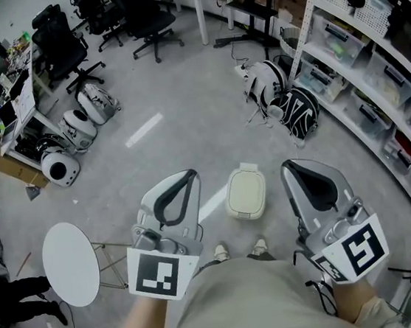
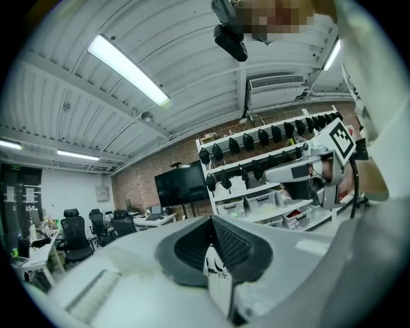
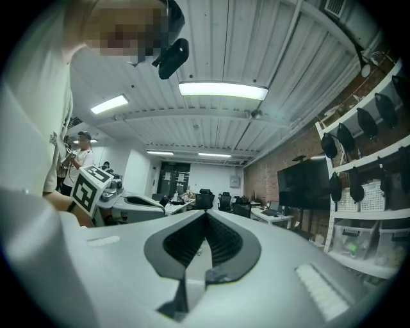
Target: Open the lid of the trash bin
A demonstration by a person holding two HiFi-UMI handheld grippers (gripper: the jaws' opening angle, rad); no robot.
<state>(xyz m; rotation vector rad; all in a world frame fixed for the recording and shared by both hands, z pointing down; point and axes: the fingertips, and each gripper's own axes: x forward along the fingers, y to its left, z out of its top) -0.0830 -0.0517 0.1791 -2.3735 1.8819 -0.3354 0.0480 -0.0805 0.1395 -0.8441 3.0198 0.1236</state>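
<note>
In the head view a small trash bin (image 1: 245,192) with a cream lid stands on the grey floor just ahead of the person's shoes (image 1: 240,249); its lid lies flat and closed. My left gripper (image 1: 183,177) is held left of the bin, my right gripper (image 1: 295,165) right of it, both above it and apart from it. The jaws of each meet with nothing between them. The left gripper view looks over its shut jaws (image 2: 210,221) across the room and catches the right gripper (image 2: 307,170). The right gripper view shows its own shut jaws (image 3: 205,214). Neither gripper view shows the bin.
A round white side table (image 1: 70,264) stands at the left. White rounded machines (image 1: 75,131) lie on the floor at the far left, black-and-white bags (image 1: 286,97) ahead right. Shelving (image 1: 373,79) with bins runs along the right. Office chairs (image 1: 136,19) stand at the back.
</note>
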